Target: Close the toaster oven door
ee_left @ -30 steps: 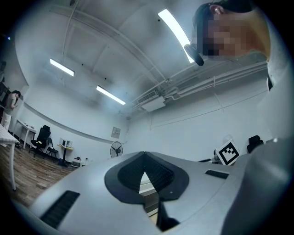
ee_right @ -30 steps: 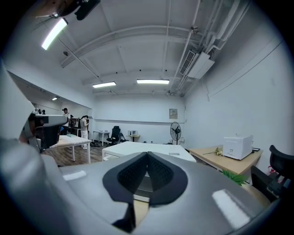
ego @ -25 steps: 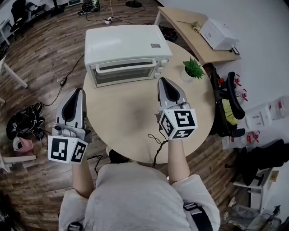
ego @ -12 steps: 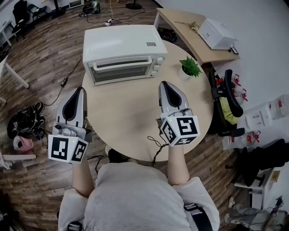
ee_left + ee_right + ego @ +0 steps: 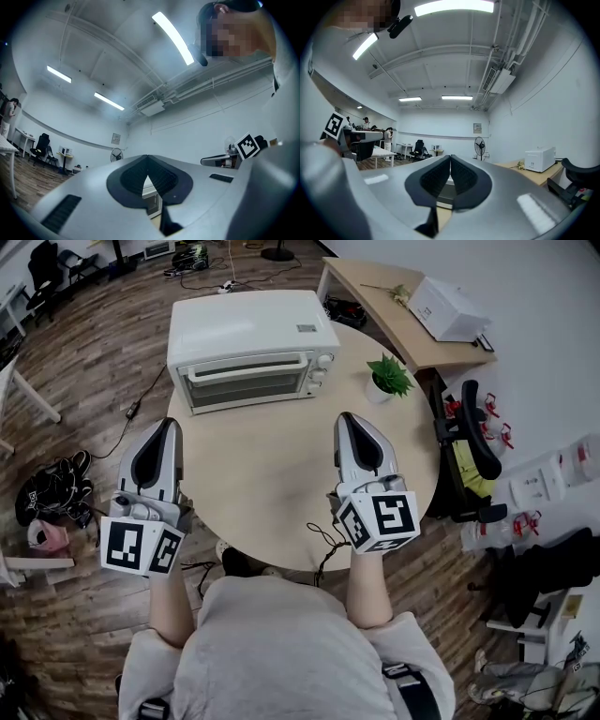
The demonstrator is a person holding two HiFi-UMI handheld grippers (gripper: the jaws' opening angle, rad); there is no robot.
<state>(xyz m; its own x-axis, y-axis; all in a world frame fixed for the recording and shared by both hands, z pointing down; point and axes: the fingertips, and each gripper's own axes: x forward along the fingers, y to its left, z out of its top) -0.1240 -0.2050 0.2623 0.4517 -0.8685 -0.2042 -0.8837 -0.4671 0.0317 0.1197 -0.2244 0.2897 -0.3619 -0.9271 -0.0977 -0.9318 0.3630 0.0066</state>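
I've got the white box-shaped metal toaster oven (image 5: 248, 338) on the far half of the round light-wood table (image 5: 262, 493), door side facing me. The small green potted plant (image 5: 388, 376) is on the table just right of the oven. The grey left gripper (image 5: 170, 423) is over the near-left table edge and the grey right gripper (image 5: 348, 417) over the near-right part, both well short of the oven. Off the table to the far right is a long light-wood desk (image 5: 389, 320) with a white plastic box (image 5: 450, 307) on it.

My right gripper (image 5: 352, 420) is now farther back from the toaster oven (image 5: 246, 338) than a second ago. More bare table (image 5: 267, 474) shows between my fingers (image 5: 345, 429) and the oven's front.
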